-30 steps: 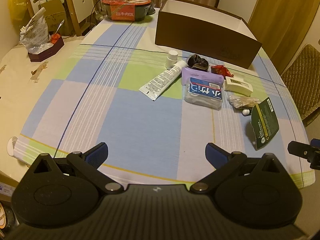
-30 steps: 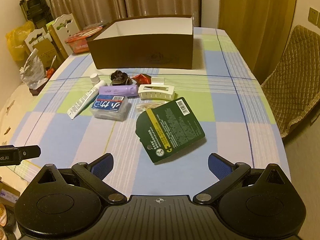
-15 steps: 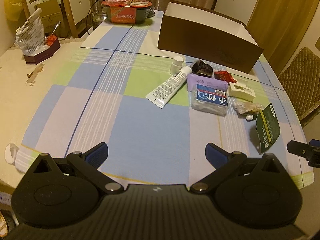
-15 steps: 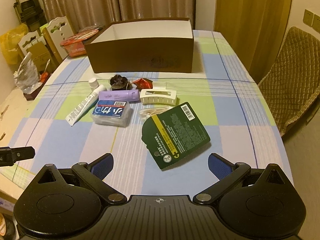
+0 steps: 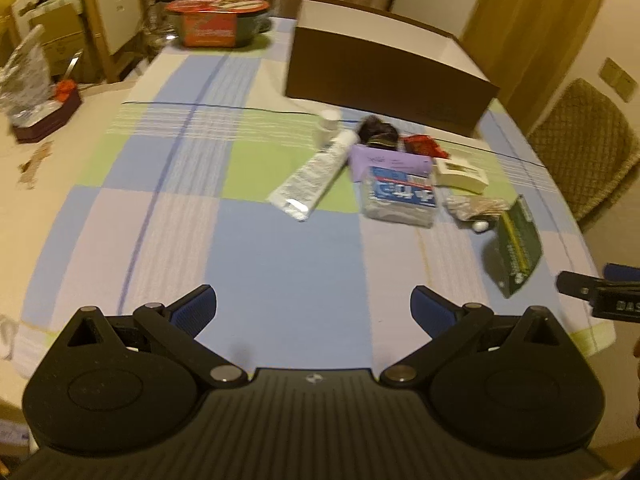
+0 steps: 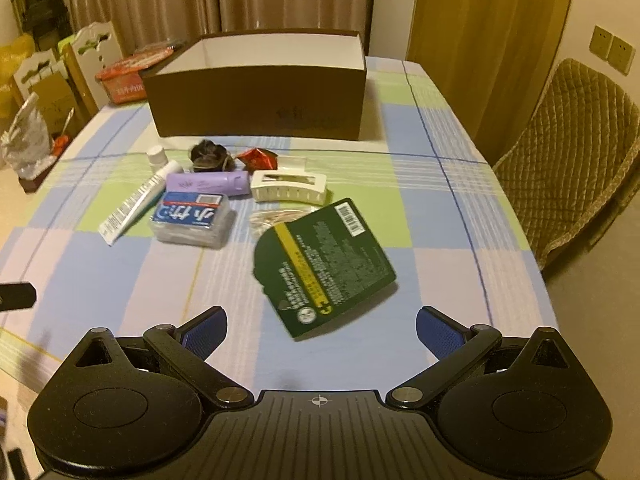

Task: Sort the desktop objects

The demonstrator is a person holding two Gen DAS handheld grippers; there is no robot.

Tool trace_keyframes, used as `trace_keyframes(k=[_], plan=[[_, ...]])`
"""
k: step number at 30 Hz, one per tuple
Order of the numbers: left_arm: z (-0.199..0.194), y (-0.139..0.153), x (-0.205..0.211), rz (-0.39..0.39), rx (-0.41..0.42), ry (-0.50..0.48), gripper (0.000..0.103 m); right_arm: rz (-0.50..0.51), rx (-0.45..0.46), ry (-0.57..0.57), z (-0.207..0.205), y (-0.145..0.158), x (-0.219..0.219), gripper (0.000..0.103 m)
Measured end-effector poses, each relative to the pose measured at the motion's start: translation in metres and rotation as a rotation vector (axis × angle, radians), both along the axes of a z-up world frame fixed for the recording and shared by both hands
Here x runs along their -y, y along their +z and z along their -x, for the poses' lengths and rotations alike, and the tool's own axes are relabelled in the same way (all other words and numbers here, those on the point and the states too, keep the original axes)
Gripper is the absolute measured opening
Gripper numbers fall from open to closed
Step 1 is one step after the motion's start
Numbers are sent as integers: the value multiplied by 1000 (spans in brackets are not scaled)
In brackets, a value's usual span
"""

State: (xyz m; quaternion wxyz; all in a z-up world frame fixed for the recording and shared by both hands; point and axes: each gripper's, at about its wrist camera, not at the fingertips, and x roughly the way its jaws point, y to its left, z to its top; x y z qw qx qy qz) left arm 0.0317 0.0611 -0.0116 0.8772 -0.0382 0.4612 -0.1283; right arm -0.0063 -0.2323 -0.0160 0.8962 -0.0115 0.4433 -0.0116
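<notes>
Green, flat cardboard packet is lying nearest the table's near edge; both wide-open grippers, left gripper and right gripper, are risking sliding it off.

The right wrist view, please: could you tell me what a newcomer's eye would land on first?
First comes the big brown box, open at the top, at the far middle of the checked tablecloth. Just in front of it lies a cluster of small items, and nearest the camera a dark green packet lies flat. The open right tool hovers just short of that packet, holding nothing.
</notes>
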Motion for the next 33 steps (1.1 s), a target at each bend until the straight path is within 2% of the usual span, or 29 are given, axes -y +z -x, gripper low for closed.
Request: trace_keyframes(k=[3, 5, 9, 14, 16, 22, 26, 33], plan=[[-6, -2, 13, 44, -3, -46, 99, 23, -7, 15, -7, -2, 11, 103], [-10, -5, 24, 66, -8, -79, 92, 40, -14, 26, -13, -6, 19, 103], [-19, -11, 52, 100, -17, -140, 89, 61, -44, 69, -27, -17, 36, 103], [-34, -19, 92, 138, -48, -211, 72, 59, -68, 128, -44, -28, 58, 103], [-41, -23, 108, 149, -61, -239, 68, 47, -79, 143, -50, -32, 67, 103], [-65, -32, 149, 188, -87, -319, 62, 73, -108, 223, -57, -46, 86, 103], [-81, -36, 170, 214, -78, -381, 62, 92, -116, 227, -58, -54, 99, 103], [-102, -46, 190, 213, -93, -493, 62, 49, -119, 246, -62, -61, 111, 103]])
